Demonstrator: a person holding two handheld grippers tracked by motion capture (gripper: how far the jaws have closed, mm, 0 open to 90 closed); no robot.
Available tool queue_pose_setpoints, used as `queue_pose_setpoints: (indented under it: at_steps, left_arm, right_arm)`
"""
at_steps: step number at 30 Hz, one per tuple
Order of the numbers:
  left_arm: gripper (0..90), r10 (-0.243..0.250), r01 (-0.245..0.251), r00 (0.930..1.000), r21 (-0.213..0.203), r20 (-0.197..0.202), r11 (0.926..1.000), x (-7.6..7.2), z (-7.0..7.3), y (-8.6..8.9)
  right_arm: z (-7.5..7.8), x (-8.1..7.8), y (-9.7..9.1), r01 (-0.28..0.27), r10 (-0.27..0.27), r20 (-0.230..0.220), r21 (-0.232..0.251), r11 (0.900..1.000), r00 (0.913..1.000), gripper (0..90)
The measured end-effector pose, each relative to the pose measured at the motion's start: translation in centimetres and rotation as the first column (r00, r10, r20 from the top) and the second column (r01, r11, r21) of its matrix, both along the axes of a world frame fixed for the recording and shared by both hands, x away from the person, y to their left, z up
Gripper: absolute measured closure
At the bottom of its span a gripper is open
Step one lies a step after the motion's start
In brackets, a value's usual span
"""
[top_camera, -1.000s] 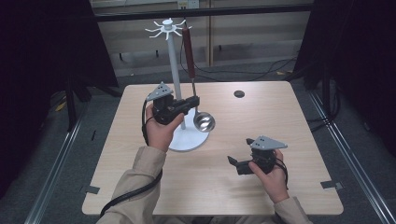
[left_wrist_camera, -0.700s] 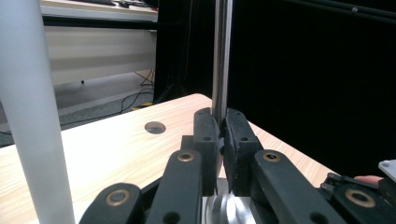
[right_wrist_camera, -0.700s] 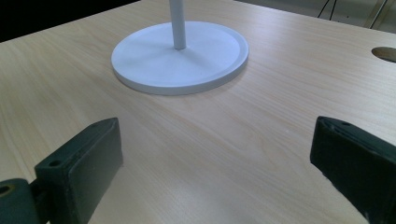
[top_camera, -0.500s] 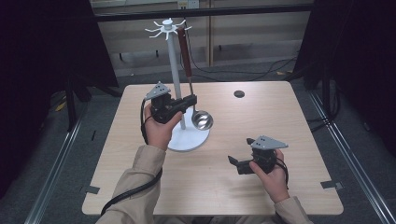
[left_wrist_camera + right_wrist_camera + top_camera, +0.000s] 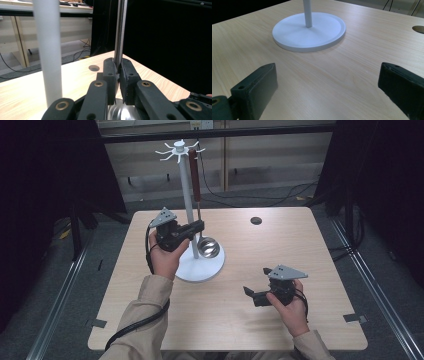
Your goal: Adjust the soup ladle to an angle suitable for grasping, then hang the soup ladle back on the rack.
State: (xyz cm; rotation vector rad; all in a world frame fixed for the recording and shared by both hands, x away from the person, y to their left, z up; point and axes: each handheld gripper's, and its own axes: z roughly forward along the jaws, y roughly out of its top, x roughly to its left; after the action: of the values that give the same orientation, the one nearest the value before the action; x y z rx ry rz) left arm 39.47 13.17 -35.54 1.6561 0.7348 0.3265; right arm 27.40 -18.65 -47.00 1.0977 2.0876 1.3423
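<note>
1. Left hand-held gripper (image 5: 197,226) up beside the white stand, jaws shut tight on the thin metal stem of the ladle (image 5: 199,205).
2. Seen up close in the left gripper view: left hand-held gripper (image 5: 118,72) with both black pads pressed on the shiny stem (image 5: 120,30), one pad on each side.
3. Ladle hanging straight down from a hook at the top of the stand, dark red-brown handle (image 5: 193,172) up high, round silver bowl (image 5: 208,247) down low.
4. Bowl just above the round white base (image 5: 202,267), close to the pole; touching the base or not, cannot tell.
5. Part of the shiny bowl (image 5: 120,113) also peeking out under the jaws in the left gripper view.
6. White pole (image 5: 187,195) standing straight up, just beside the ladle, with little white hooks (image 5: 177,150) spread out at the top like a star.
7. Same pole (image 5: 48,50) big and blurry at the left of the left gripper view, beside the jaws, not between them.
8. Right hand-held gripper (image 5: 250,294) low over the worktop (image 5: 320,250), well apart from the stand, pointing toward it.
9. Right hand-held gripper (image 5: 328,87) with jaws wide open, nothing between them, bare wood under them.
10. White base (image 5: 309,31) ahead of those open jaws in the right gripper view, not touched.
11. Small dark round spot (image 5: 256,220) on the far part of the worktop, away from both hands.
12. Beige sleeves (image 5: 150,305) coming in from the near edge, a black cable (image 5: 135,325) trailing along the left arm.
</note>
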Motion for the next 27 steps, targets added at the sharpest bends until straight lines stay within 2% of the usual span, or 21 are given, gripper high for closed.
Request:
queue_pose_setpoints:
  at_steps: [1,3,4,7,9,15,21,25,27]
  left_arm:
    - [83.7,-0.005,0.005,1.0000,-0.013,0.005,0.9999,0.1,-0.1,0.1]
    - [83.4,0.004,-0.004,0.9999,0.003,0.011,1.0000,0.1,-0.2,0.3]
    - [83.2,-0.001,0.001,0.9999,-0.006,0.012,1.0000,0.2,-0.2,0.4]
    - [82.9,0.002,-0.002,0.9998,0.004,0.018,1.0000,0.3,-0.3,0.7]
    - [82.7,0.000,0.000,0.9997,-0.004,0.025,1.0000,0.4,-0.3,0.7]
    - [82.4,0.001,-0.002,0.9995,0.009,0.031,1.0000,0.6,-0.3,0.9]
    - [80.5,0.005,-0.005,0.9997,-0.014,0.022,0.9999,0.6,-0.4,0.9]
    - [80.5,0.005,-0.005,0.9996,-0.007,0.028,1.0000,0.7,-0.3,1.1]
    - [80.2,0.002,-0.001,0.9997,-0.017,0.023,0.9998,0.7,-0.3,1.1]
  right_arm:
    - [0.0,0.0,0.0,-0.001,0.001,0.001,0.000,1.0000,1.0000,1.9]
    - [0.0,0.1,0.2,-0.004,0.004,-0.001,0.002,1.0000,1.0000,1.9]
    - [0.0,0.1,0.2,-0.005,0.005,-0.004,0.000,1.0000,1.0000,1.9]
    - [0.0,0.2,0.3,-0.013,0.013,0.002,-0.001,0.9999,0.9999,1.9]
    - [0.0,0.2,0.2,-0.009,0.009,-0.001,-0.001,1.0000,1.0000,1.9]
    - [0.2,0.3,0.3,-0.010,0.010,0.007,0.006,0.9999,0.9999,1.9]
    - [0.3,0.4,0.5,-0.019,0.019,0.003,0.005,0.9998,0.9998,1.9]
    - [0.4,0.5,0.6,-0.019,0.019,0.009,0.012,0.9997,0.9998,1.9]
    - [0.4,0.6,0.7,-0.024,0.024,0.008,0.009,0.9997,0.9997,1.9]
